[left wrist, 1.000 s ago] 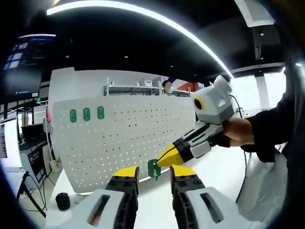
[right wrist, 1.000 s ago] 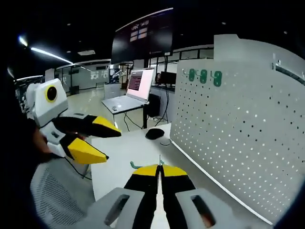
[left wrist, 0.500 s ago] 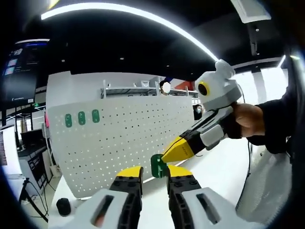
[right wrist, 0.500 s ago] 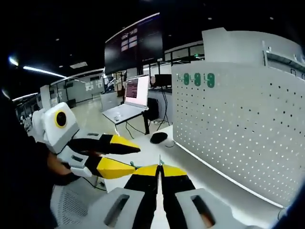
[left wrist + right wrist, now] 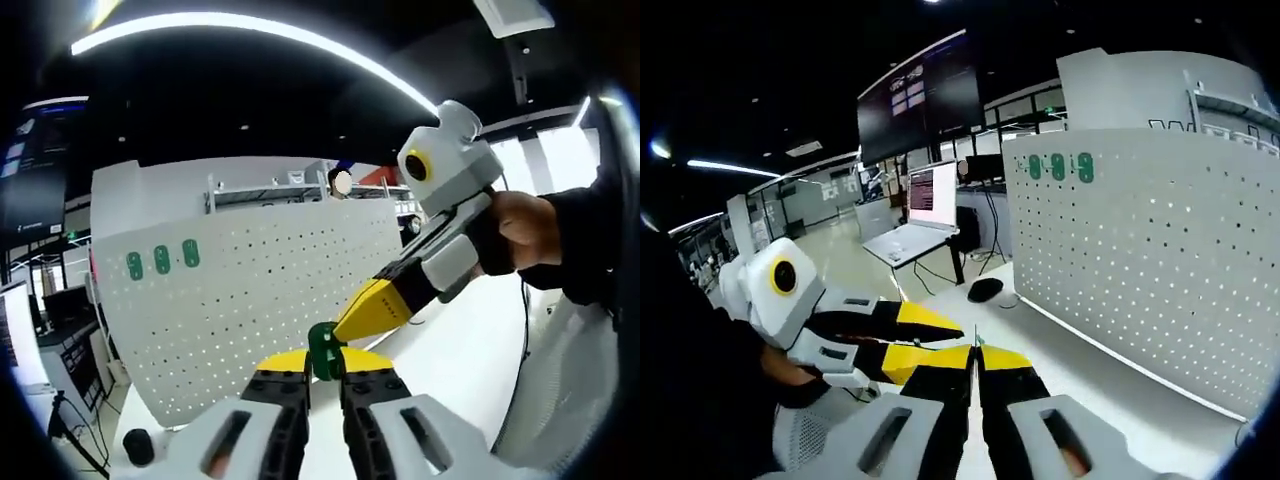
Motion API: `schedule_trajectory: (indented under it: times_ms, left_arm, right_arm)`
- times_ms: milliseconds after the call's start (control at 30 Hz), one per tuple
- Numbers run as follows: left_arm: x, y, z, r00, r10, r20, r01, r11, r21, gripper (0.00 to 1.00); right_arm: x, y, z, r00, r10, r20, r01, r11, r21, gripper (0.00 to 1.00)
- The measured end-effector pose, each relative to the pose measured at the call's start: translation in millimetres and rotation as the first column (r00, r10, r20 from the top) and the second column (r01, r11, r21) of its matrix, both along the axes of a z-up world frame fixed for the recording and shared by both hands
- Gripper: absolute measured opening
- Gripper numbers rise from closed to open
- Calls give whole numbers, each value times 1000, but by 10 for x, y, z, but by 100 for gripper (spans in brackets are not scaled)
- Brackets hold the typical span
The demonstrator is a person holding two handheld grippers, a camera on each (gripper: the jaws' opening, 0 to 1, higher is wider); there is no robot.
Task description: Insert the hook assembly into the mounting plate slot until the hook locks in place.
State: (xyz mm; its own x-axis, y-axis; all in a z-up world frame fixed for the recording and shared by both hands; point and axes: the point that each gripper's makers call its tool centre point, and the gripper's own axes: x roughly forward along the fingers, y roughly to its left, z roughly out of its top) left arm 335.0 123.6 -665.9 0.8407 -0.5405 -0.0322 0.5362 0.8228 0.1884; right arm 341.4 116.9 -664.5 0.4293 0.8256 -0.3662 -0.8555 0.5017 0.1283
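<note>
Passing the small green plastic hook (image 5: pixel 323 350) from the shut-tipped right gripper (image 5: pixel 345 333) into the left gripper (image 5: pixel 323 362), whose narrowly parted jaws flank it, needs a firm pinch before carrying it to the white perforated mounting plate (image 5: pixel 260 290).

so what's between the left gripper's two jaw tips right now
In the left gripper view, the green hook piece sits between the left gripper jaw tips, pinched from the right by the right gripper.
</note>
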Motion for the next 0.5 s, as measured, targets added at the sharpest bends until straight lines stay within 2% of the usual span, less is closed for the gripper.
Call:
schedule_trajectory:
  times_ms: [500]
  left_arm:
    - [-2,-21,-21,1000,-6,8,5,1000,28,4]
  right_arm:
    - [-47,35,9,1000,13,18,-13,999,-30,0]
